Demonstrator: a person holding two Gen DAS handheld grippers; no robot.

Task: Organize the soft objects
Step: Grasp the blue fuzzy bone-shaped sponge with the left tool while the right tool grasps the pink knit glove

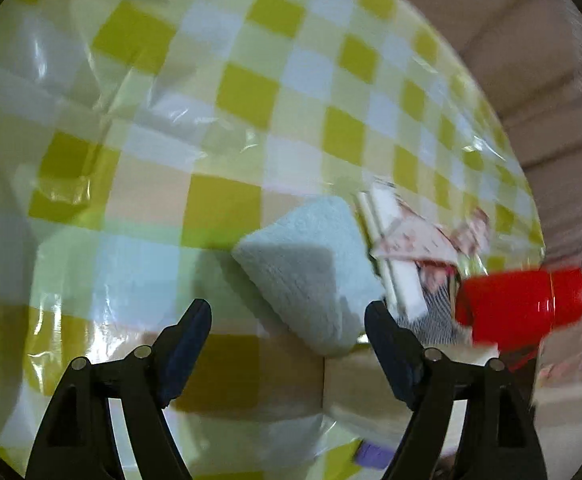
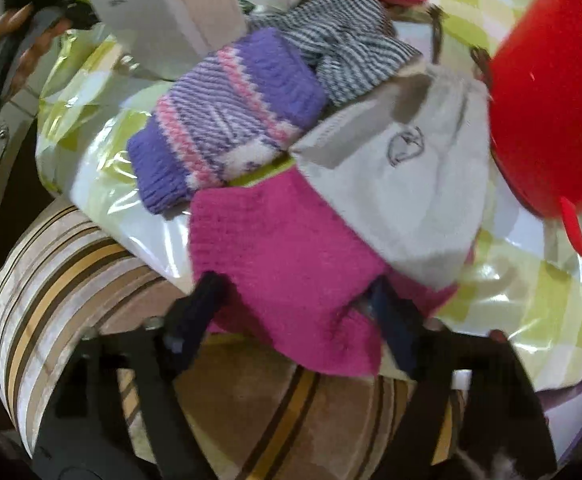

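In the left wrist view a folded pale blue towel (image 1: 311,272) lies on the checked tablecloth (image 1: 231,92). My left gripper (image 1: 287,316) hovers over its near corner, open, with neither pad on it. In the right wrist view a magenta knit cloth (image 2: 283,256) hangs over the table edge, and my right gripper (image 2: 297,296) straddles its lower part. The jaws stand apart and the cloth lies flat, unpinched. Beyond it lie a purple and pink striped knit (image 2: 231,116), a grey striped knit (image 2: 351,52) and a whitish cloth pouch (image 2: 403,184).
A red bucket (image 2: 551,92) stands at the right of the pile, also seen in the left wrist view as the red bucket (image 1: 523,304). A white box (image 2: 171,12) and a patterned packet (image 1: 411,236) lie behind the knits. A striped cushion (image 2: 71,280) sits below the table edge.
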